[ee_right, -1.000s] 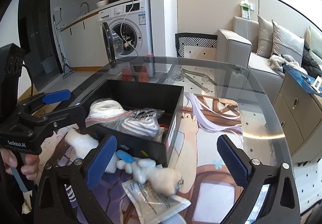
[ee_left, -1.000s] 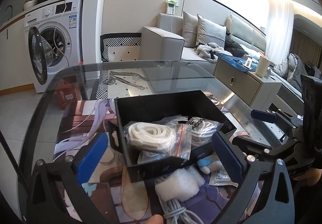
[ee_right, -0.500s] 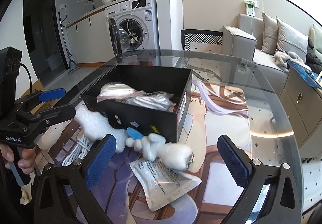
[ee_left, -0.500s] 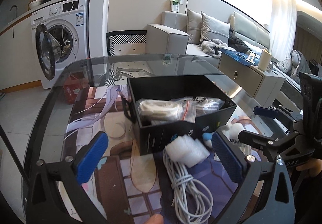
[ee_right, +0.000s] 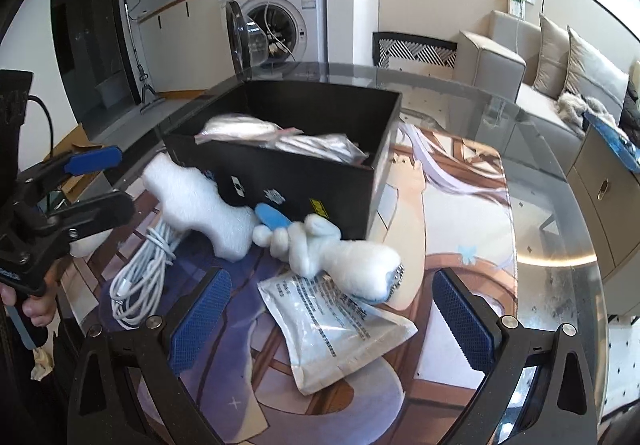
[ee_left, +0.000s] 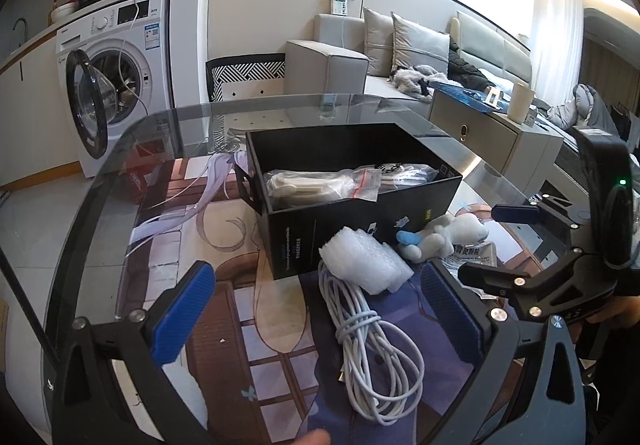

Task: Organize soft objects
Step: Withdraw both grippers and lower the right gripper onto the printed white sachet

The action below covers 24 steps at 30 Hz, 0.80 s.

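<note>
Black open cardboard box: landmark, standing on the glass table over a printed mat. Contents: two clear zip bags of white cord. Against its near wall, outside: white foam-wrap piece, white plush toy with blue part. Nearer than the foam: coiled white cable. Below the plush: flat printed sachet. Left gripper: jaws wide apart, empty, now drawn back from the box, framing cable and foam. Right gripper: jaws likewise wide, empty, backed off over sachet and plush. Judgement: both have retreated from the box; four loose items remain to be boxed, cable likely next.
</note>
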Motion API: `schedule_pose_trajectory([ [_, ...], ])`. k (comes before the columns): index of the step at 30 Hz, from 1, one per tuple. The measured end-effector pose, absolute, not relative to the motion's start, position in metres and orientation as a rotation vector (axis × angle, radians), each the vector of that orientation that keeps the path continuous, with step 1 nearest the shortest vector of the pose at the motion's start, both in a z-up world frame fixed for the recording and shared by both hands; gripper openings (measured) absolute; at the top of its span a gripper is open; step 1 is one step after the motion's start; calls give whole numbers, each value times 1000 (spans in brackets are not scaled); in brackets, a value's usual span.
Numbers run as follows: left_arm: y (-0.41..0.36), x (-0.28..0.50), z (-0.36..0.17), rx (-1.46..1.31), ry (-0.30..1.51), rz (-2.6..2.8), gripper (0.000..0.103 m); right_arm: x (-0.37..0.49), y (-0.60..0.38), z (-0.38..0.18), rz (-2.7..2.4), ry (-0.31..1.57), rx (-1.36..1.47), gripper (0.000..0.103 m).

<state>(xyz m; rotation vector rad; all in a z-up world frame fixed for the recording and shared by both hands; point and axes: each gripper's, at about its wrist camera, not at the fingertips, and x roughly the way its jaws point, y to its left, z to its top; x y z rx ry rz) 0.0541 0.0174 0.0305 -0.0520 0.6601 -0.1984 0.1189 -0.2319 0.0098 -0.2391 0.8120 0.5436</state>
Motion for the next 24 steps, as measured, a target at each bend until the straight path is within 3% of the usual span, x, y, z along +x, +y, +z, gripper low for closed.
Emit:
schedule_pose_trajectory([
  [24,15,63,12,-27,765,-245,103,107,-209,-18,700,938,-325,102],
])
